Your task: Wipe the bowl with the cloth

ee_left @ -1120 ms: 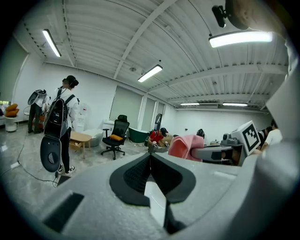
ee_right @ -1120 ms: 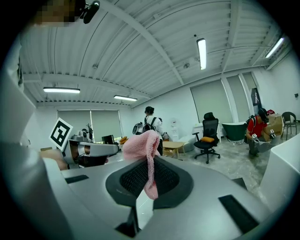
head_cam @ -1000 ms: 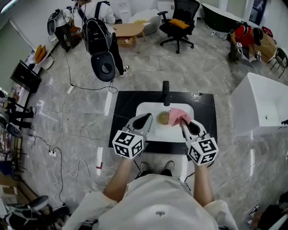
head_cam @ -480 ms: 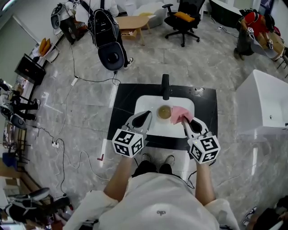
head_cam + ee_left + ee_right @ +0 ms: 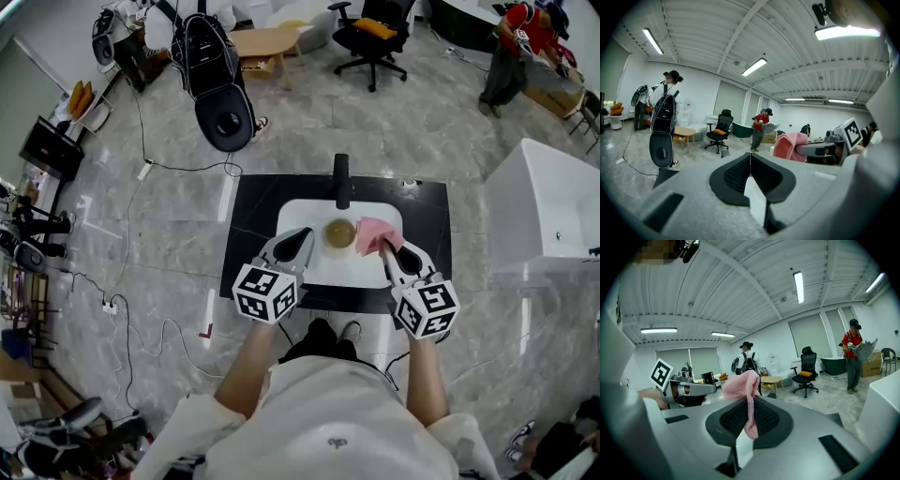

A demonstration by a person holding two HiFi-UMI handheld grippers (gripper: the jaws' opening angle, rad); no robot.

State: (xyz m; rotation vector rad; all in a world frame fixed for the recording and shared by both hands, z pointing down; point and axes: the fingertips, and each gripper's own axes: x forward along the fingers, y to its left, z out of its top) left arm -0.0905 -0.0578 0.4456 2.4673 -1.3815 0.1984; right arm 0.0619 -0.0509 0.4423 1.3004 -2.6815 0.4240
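Observation:
A small tan bowl [image 5: 339, 232] sits in the white sink basin [image 5: 300, 217], just in front of the black faucet [image 5: 342, 180]. My right gripper [image 5: 383, 251] is shut on a pink knitted cloth [image 5: 374, 234], which bunches up right beside the bowl. In the right gripper view the cloth [image 5: 742, 385] sticks up from the closed jaws and hangs down between them [image 5: 750, 404]. My left gripper [image 5: 302, 242] hovers at the basin's left side, shut and empty [image 5: 750, 157]. It sees the cloth [image 5: 790, 145] to its right.
The basin is set in a black countertop [image 5: 251, 225] on a marble floor. A white tub [image 5: 544, 211] stands at the right. Cables [image 5: 141, 178] run over the floor at the left. A person with a backpack [image 5: 211, 56], an office chair [image 5: 375, 33] and another person [image 5: 511, 42] are farther back.
Both grippers have sunk a little over the basin, and the cloth stays pinched in the right one. The bowl has not moved.

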